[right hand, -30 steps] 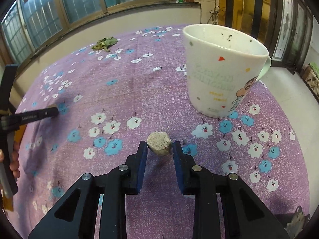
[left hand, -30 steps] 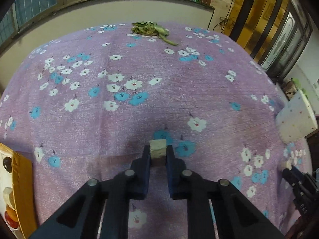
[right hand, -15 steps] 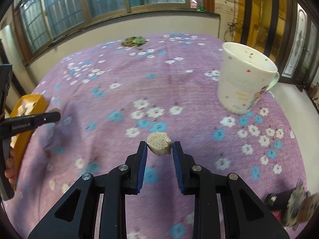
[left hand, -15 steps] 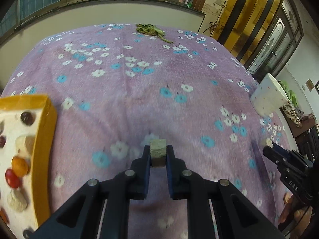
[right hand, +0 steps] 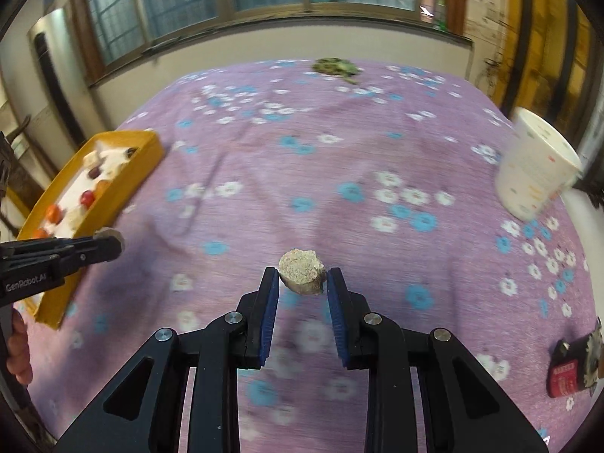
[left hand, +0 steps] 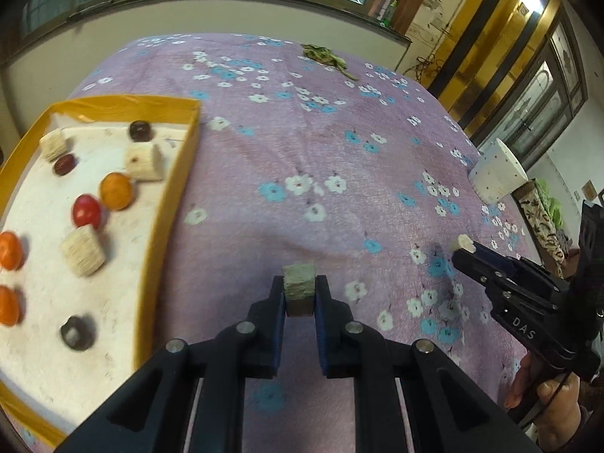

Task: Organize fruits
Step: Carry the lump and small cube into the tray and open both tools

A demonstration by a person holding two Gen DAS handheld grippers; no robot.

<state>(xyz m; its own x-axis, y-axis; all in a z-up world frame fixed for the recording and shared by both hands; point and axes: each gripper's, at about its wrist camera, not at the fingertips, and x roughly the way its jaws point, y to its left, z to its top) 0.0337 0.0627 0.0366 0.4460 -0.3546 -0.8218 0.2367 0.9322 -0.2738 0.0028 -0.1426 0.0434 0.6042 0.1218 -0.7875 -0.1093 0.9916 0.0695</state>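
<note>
My left gripper [left hand: 299,294] is shut on a pale sugarcane piece [left hand: 299,286], held above the purple flowered cloth just right of the yellow-rimmed tray [left hand: 166,204]. The tray holds several fruits: oranges [left hand: 116,191], a red fruit [left hand: 87,210], dark dates [left hand: 140,130] and sugarcane chunks [left hand: 83,250]. My right gripper [right hand: 302,283] is shut on a round sugarcane piece [right hand: 302,271] over the middle of the cloth. The right gripper also shows in the left wrist view [left hand: 468,249]. The left gripper also shows in the right wrist view [right hand: 109,241], by the tray [right hand: 132,177].
A white cartoon mug [right hand: 536,173] stands at the right of the table, also in the left wrist view [left hand: 496,175]. A pile of green leaves [right hand: 336,66] lies at the far edge. A red-black object [right hand: 570,368] lies at the near right.
Both grippers have swung left with their sugarcane pieces. The tray has come fully into the left wrist view, and the mug has receded to the right in the right wrist view.
</note>
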